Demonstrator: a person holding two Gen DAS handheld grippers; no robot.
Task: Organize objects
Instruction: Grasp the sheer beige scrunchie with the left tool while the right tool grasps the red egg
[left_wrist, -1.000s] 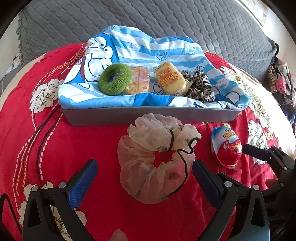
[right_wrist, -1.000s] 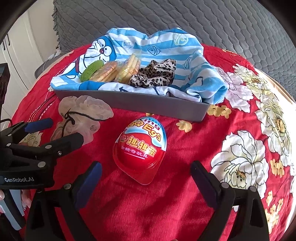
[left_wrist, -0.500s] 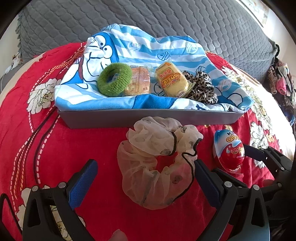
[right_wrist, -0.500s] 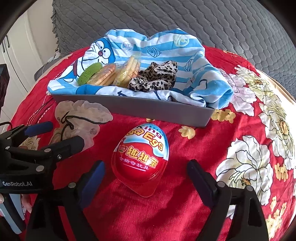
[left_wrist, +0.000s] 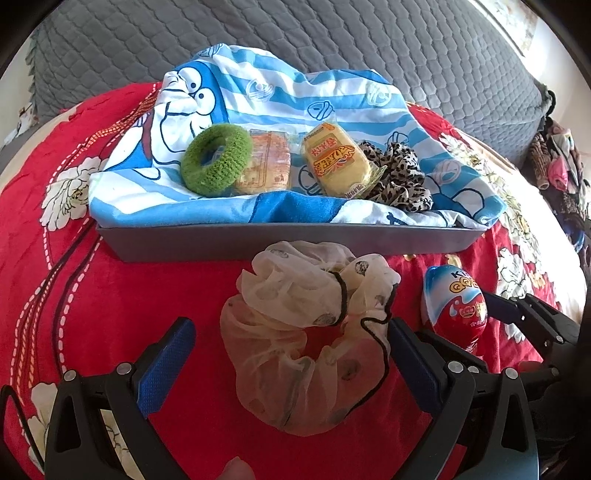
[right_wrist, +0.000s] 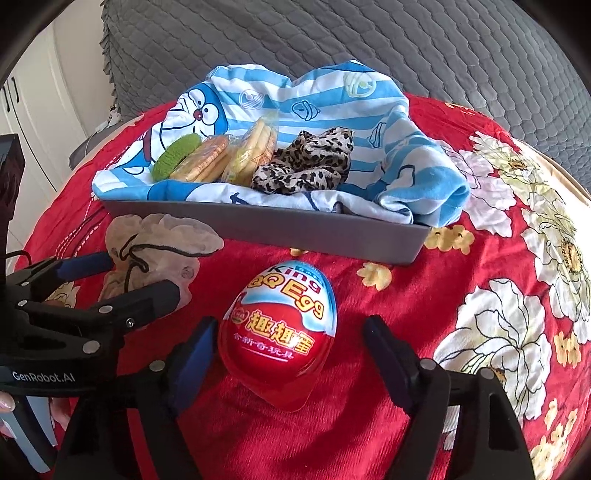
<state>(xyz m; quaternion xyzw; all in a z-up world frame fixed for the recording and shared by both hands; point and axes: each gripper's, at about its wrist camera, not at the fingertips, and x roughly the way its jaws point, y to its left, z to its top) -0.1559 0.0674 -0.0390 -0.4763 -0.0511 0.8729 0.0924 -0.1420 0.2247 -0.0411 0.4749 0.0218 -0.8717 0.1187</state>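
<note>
On a red floral blanket (right_wrist: 406, 424) sits a grey tray (left_wrist: 236, 242) lined w/ a blue-striped cartoon cloth (left_wrist: 280, 92). In the tray, left to right in the left wrist view: a green scrunchie (left_wrist: 216, 164), a clear-wrapped biscuit pack (left_wrist: 264, 170) partly behind it, a yellow snack pack (left_wrist: 334, 166), and a leopard-print scrunchie (left_wrist: 397, 177) touching the yellow pack's right edge. Just in front of the tray's near wall, on the blanket, lies a sheer cream scrunchie (left_wrist: 306, 332) w/ a black cord. The left gripper (left_wrist: 291, 354) is spread wide around it: the right blue pad (left_wrist: 413, 365) is at the fabric's edge, the left one stands apart from it; nothing is clamped. To the right of that scrunchie, near but apart, lies a red-and-blue toy egg (right_wrist: 279, 332) in its plastic shell. The right gripper (right_wrist: 291, 354) brackets the egg w/ jaws wide; the left finger (right_wrist: 192, 358) is just beside the shell, poss. touching, cannot tell, and the right finger is clear of it. A grey quilted cover (right_wrist: 332, 40) rises behind the blanket. The two grippers sit side by side, close together.
</note>
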